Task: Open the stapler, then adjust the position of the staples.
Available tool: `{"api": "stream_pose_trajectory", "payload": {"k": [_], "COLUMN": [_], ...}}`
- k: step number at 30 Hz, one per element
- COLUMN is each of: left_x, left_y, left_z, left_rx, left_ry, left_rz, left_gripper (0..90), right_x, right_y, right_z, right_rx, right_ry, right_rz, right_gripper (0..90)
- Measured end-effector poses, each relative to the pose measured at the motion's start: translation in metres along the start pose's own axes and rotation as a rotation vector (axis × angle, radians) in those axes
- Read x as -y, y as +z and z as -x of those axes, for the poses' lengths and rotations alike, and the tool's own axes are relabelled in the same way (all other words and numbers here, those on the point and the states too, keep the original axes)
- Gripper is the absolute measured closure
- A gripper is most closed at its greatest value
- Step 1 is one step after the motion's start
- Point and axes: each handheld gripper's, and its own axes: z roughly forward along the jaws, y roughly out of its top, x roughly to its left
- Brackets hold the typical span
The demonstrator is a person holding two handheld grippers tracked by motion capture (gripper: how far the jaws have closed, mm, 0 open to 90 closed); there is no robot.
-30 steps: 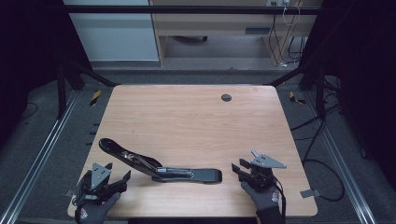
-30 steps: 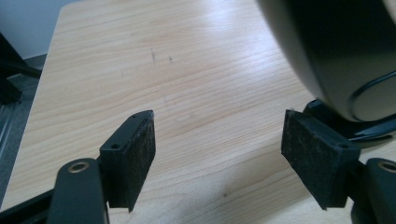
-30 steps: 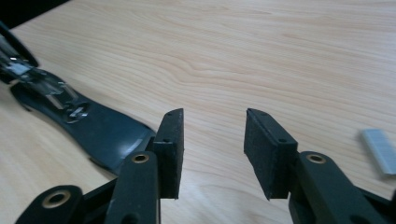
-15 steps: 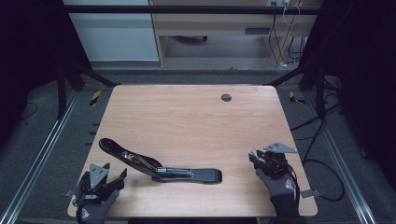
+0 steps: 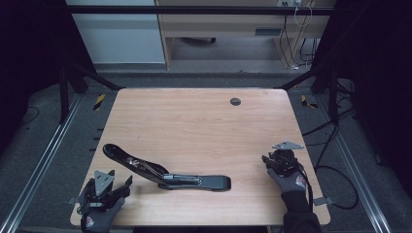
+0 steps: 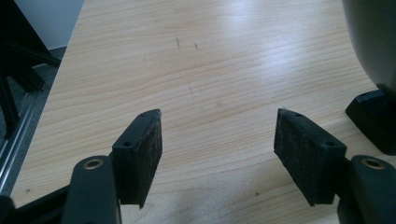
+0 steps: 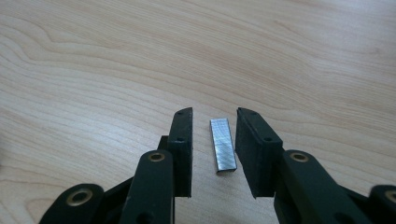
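Note:
A black stapler [image 5: 167,174] lies swung open on the wooden table [image 5: 194,121], near the front left. My left gripper [image 5: 120,177] sits at the front left corner beside it. In the left gripper view the left gripper [image 6: 217,112] is open over bare wood, with the stapler's end [image 6: 373,116] at the right edge. My right gripper [image 5: 272,158] is near the table's right edge. A short silver strip of staples [image 7: 222,144] lies flat between the jaws of the right gripper [image 7: 215,112]. These jaws have just been closing, and a thin gap still shows on each side of the strip.
A small dark grommet hole [image 5: 235,101] sits at the back of the table. Metal rails and cables run along the floor on both sides. A cabinet and a desk stand beyond the far edge.
My right gripper has moved to the right and a little farther up the table, and its jaws have narrowed. The left gripper and the stapler have stayed where they were.

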Motion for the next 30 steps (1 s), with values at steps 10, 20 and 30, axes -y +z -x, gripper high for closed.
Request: {"api": "stream_pose_trajectory", "payload": {"k": [10,20,30], "left_x": [0.001,0.001,0.0], "left_y": [0.001,0.002,0.002], "left_z": [-0.001,0.0,0.001], "left_rx": [0.008,0.006,0.005], "left_ry": [-0.001,0.01,0.014], "left_rz": [-0.005,-0.01,-0.009], "left_gripper": [31.5,31.5,31.6], "right_x": [0.001,0.002,0.002], "right_y": [0.016,0.024,0.017], "right_z": [0.006,0.009,0.008], "right_rx": [0.003,-0.013,-0.072], "right_ry": [-0.008,-0.02,-0.016], "right_rz": [-0.047,-0.079,-0.062], "right_gripper": [73.4,77.8,78.3]}}
